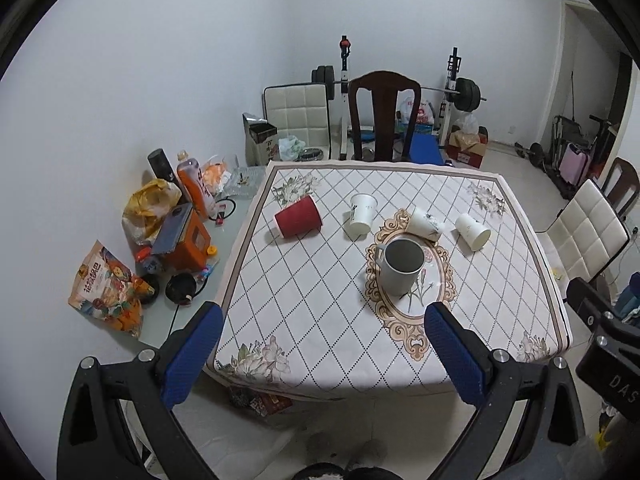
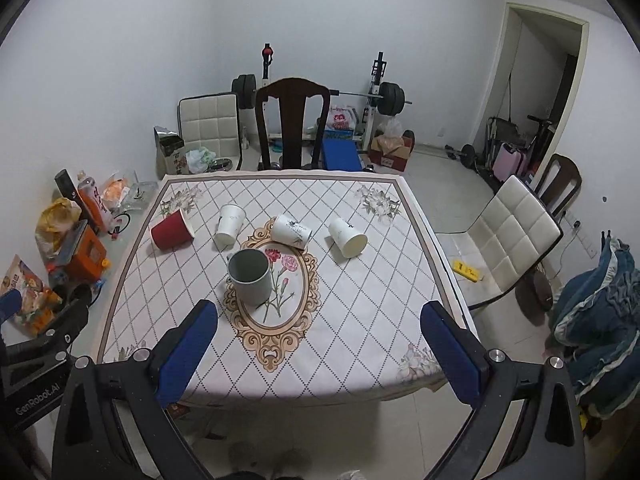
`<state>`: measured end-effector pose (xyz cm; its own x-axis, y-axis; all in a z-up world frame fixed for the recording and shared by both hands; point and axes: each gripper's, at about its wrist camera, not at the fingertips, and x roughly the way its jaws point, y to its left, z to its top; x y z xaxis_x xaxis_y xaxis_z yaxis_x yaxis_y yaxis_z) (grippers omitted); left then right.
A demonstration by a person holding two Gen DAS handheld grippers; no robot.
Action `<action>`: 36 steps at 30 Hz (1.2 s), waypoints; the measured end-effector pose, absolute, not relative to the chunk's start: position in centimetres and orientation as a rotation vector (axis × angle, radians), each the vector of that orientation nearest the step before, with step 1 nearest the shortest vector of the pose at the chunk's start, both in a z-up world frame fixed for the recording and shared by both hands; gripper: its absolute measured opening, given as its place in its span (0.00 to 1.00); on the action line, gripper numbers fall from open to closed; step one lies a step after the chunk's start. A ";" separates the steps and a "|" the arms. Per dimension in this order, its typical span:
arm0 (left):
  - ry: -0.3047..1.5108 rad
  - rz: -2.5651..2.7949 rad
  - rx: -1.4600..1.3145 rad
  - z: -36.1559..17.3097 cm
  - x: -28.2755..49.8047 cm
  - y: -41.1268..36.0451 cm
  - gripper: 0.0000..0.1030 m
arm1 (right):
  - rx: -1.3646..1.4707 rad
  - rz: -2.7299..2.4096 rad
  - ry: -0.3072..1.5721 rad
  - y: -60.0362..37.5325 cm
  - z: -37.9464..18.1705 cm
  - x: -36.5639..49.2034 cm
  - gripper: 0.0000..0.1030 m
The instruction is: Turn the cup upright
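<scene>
Beyond both spread, empty grippers, left (image 1: 324, 354) and right (image 2: 318, 354), cups lie tipped mid-tabletop (image 2: 360, 312): red cup (image 2: 172, 230) far left, mug (image 2: 249, 277) upright nearest, bare cloth toward the near edge.

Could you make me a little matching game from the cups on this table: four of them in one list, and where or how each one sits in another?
Things:
1. red cup
2. grey mug
3. rightmost white cup
4. white cup with black marks

States:
A. upright, on the oval picture
B. on its side, farthest left
C. on its side at the oval's far edge
D. on its side, alone towards the table's right edge

Pairs: 1-B, 2-A, 3-D, 4-C
</scene>
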<state>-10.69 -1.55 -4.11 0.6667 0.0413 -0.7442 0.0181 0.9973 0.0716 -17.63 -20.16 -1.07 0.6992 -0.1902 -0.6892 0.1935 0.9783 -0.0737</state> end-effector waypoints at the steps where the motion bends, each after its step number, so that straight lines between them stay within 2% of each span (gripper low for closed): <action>1: 0.838 0.011 0.079 -4.1 -10.8 -1.5 1.00 | 0.006 -0.215 0.767 -20.1 -0.9 -17.8 1.00; 36: 0.837 0.038 0.073 -4.0 -12.2 0.4 1.00 | 0.014 -0.193 0.780 -18.8 -1.2 -18.9 1.00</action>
<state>-12.21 0.41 -4.00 0.6692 0.0620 -0.7405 -0.0045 0.9968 0.0795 -18.90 -18.76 -1.22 0.6942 -0.1678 -0.7000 0.1781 0.9822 -0.0589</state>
